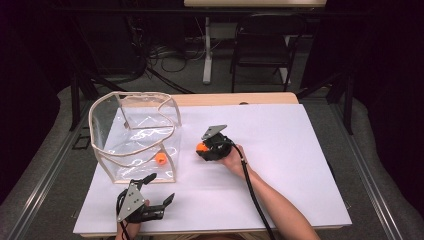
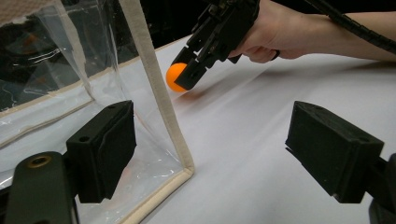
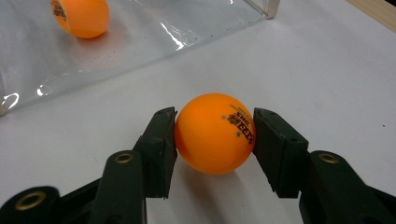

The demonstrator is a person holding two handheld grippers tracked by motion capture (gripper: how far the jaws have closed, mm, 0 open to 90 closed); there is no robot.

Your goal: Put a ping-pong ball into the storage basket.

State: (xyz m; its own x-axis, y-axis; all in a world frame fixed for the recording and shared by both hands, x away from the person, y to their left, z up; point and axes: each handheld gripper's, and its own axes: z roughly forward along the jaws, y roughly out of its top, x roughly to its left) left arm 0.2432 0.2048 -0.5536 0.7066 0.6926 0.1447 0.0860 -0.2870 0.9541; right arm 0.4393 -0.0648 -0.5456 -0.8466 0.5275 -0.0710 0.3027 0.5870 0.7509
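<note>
**Inspector:** High view first. What is on the table?

**Assistant:** A white sheet (image 1: 280, 150) covers the table. On its left part stands a clear pouch (image 1: 135, 135) with beige edging, open at the top. One orange ball (image 1: 160, 159) lies inside it, near the front right corner. The right gripper (image 1: 204, 148) sits just right of the pouch, with a second orange ball (image 1: 201, 147) at its tip. The left gripper (image 1: 159, 189) rests near the front edge, in front of the pouch, jaws spread apart.

**Inspector:** Left gripper view?

**Assistant:** Its own two black jaws stand wide apart with nothing between them. The pouch's beige corner seam (image 2: 161, 102) rises between them, nearer the left jaw and clear of both. Farther off, the right gripper (image 2: 187, 74), held by a hand (image 2: 280, 32), pinches the held ball (image 2: 176, 77) low over the sheet, just beside the pouch wall.

**Inspector:** Right gripper view?

**Assistant:** The right gripper (image 3: 215, 133) is closed on the held ball (image 3: 214, 133): one jaw presses each side, dark printing facing up and right. Whether the ball touches the sheet cannot be told. The ball inside the pouch (image 3: 80, 16) lies at upper left, behind the clear wall (image 3: 140, 42).
</note>
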